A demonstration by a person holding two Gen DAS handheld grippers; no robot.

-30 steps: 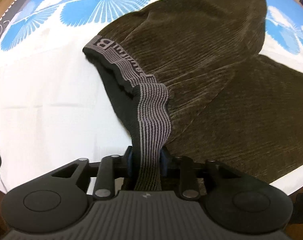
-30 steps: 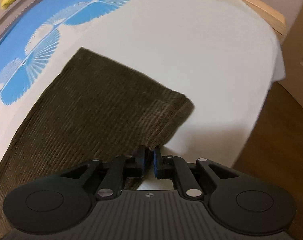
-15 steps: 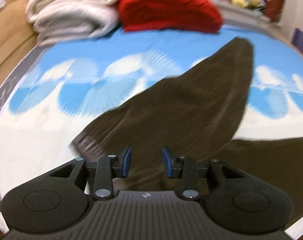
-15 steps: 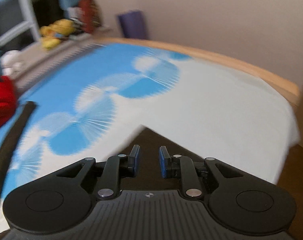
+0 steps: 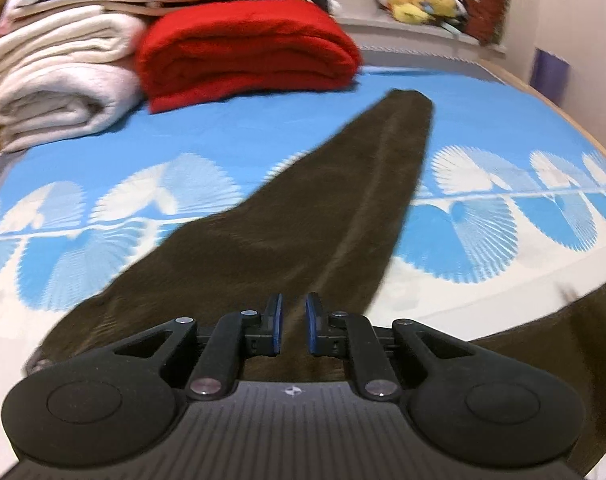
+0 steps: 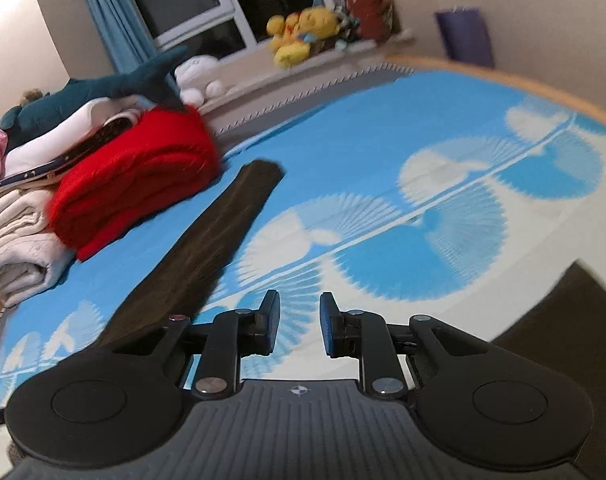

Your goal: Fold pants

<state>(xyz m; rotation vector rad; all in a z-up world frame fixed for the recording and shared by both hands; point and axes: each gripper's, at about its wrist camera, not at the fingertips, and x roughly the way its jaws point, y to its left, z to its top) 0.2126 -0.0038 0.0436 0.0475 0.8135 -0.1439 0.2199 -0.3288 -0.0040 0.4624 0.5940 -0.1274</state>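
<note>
The bed (image 6: 443, 128) offers open sheet to the right of the long dark pants (image 5: 343, 216) leg, bare out to its wooden edge; on the left a smaller patch of sheet stays free. At the far left the way is blocked by a red blanket (image 5: 243, 44) with cream blankets (image 5: 55, 80) beside it (more folded bedding and a plush shark (image 6: 91, 94) piled on top); the leg's end lies near the red one; beyond, plush toys (image 6: 303, 30) crowd the window ledge.

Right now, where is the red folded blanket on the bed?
In the left wrist view the red blanket lies at the far end of the bed, right beside the white folded blankets and just beyond the far tip of the pants.
</note>
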